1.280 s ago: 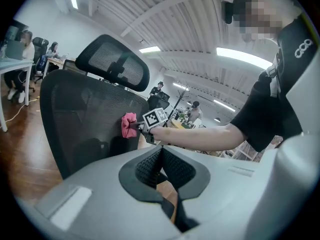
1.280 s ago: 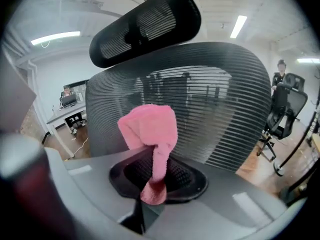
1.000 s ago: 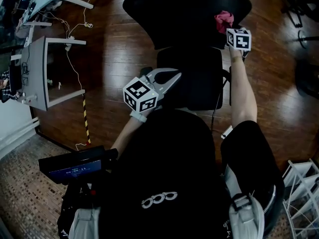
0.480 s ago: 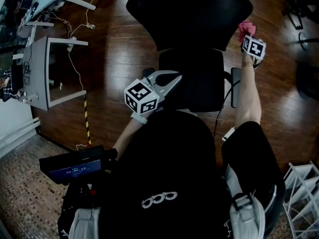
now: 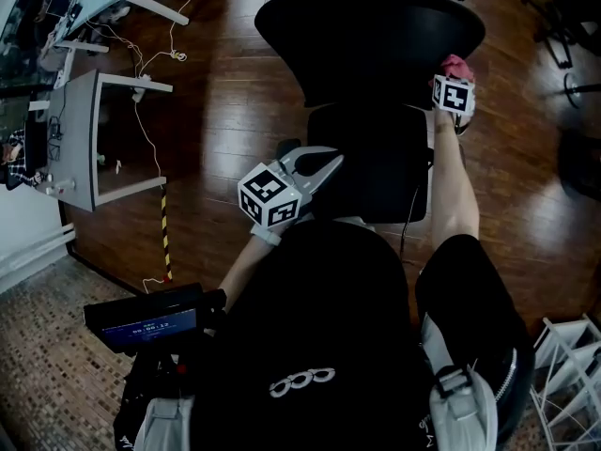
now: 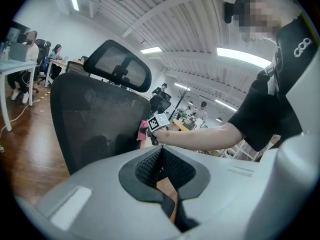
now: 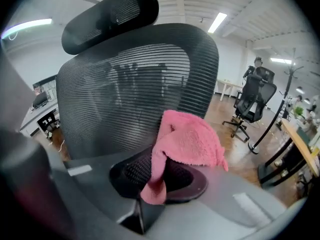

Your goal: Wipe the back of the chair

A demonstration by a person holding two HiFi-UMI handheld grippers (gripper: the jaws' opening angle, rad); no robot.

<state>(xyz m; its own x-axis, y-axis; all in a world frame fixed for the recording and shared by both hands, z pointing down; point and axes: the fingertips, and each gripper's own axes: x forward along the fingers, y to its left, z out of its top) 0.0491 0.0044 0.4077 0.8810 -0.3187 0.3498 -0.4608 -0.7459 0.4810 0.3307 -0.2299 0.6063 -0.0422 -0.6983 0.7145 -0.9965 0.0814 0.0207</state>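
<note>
Dark wood flooring (image 5: 225, 83) fills the head view, with a white desk (image 5: 89, 139) and loose cables (image 5: 141, 111) at the upper left. More office chairs (image 7: 252, 99) stand in the background. The black mesh chair back (image 7: 125, 94) sits at the upper centre of the head view, and its headrest (image 7: 112, 11) tops the right claw's view.

The right claw (image 5: 454, 81) is clamped on a pink cloth (image 7: 187, 141), which bunches over the pads and hangs down between them. The cloth is at the right edge of the chair back. Whether it actually presses on the mesh I cannot tell. The left claw (image 5: 324, 163) hangs over the seat (image 5: 376, 172) at the centre of the frame, jaws together with nothing between them.

The step in hand looks like a wiping stroke. To do it well, lay the fluffy face of the cloth flat on the mesh and keep the claw's hard tips off it. Press only moderately, since mesh gives. Work in overlapping passes from this right edge toward the left, then lower down. Keep the clamp firm, as the ribbed weave may drag the cloth loose. The chair may swivel, so the free left claw could steady it.

The 2 marker cubes (image 5: 270, 195) carry black-and-white square patterns, no words. The person's black top has a white logo (image 5: 300, 381) of 3 ring shapes. A small screen (image 5: 141, 327) at the lower left shows digits too small to read.
</note>
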